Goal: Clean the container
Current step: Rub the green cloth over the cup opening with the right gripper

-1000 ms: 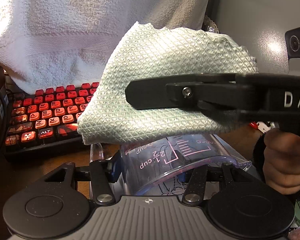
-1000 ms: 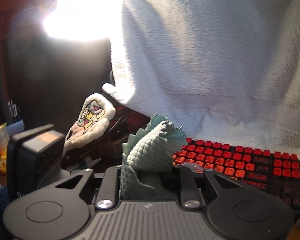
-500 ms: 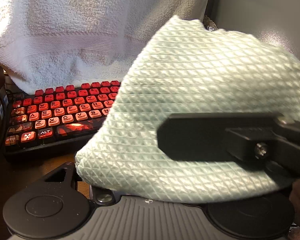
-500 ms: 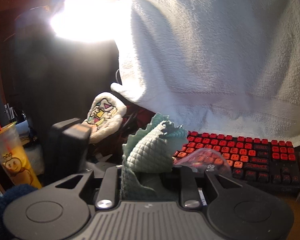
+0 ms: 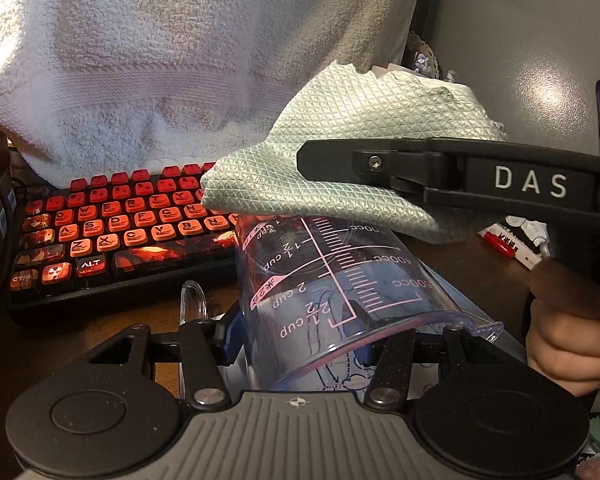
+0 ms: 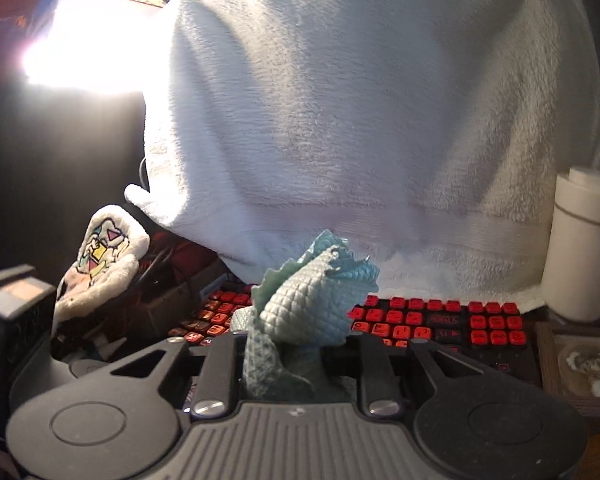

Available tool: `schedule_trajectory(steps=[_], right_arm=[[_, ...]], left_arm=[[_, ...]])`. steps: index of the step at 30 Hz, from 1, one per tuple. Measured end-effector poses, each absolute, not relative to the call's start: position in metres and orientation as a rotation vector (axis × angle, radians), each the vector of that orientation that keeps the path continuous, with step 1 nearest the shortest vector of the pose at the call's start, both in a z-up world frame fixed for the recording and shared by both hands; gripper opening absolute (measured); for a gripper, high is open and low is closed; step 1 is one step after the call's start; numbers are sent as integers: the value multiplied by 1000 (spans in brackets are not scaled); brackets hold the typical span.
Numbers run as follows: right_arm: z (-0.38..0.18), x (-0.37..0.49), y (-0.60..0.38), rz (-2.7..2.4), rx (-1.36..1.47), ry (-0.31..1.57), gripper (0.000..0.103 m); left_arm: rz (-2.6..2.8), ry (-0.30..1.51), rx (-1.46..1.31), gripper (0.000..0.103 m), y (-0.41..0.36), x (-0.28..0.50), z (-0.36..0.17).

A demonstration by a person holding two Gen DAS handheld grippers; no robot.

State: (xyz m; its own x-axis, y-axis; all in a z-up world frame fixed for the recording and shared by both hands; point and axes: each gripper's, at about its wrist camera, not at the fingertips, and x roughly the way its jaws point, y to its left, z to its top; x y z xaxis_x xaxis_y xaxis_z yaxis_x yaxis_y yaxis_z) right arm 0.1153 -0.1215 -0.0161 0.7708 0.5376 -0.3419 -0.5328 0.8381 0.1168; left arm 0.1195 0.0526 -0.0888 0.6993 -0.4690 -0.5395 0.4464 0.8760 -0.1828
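A clear measuring cup (image 5: 340,280) with pink scale marks lies tilted between the fingers of my left gripper (image 5: 300,332), which is shut on its wall; the cup's rim faces the camera. My right gripper (image 5: 312,164) reaches in from the right, side-on, with a "DAS" label on it. It is shut on a pale green waffle-textured cloth (image 5: 360,128), which hangs over the cup's far end and touches it. In the right wrist view the cloth (image 6: 312,308) bunches up from between the shut fingers of the right gripper (image 6: 296,356). The cup does not show there.
A keyboard (image 5: 112,232) with glowing red keys lies behind the cup on a brown desk, with a white towel (image 5: 160,60) draped above it. A person's hand (image 5: 572,344) grips the right tool. A red marker (image 5: 504,240), a white cylinder (image 6: 580,248) and a wooden frame (image 6: 580,364) sit to the right.
Half a second ago the cloth and right gripper swept close over the cup and hid it. They have drawn back to its far end, and the cup shows again. The left gripper held still.
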Motion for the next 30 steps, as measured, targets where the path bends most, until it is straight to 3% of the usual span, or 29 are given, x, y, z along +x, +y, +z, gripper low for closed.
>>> schedule_trajectory(steps=[14, 30], right_arm=[[-18, 67, -105, 707, -67, 310, 22], [-19, 96, -115, 604, -32, 325, 22]], left_arm=[[-510, 612, -40, 50, 53, 121, -88], [-510, 611, -41, 50, 53, 123, -88]])
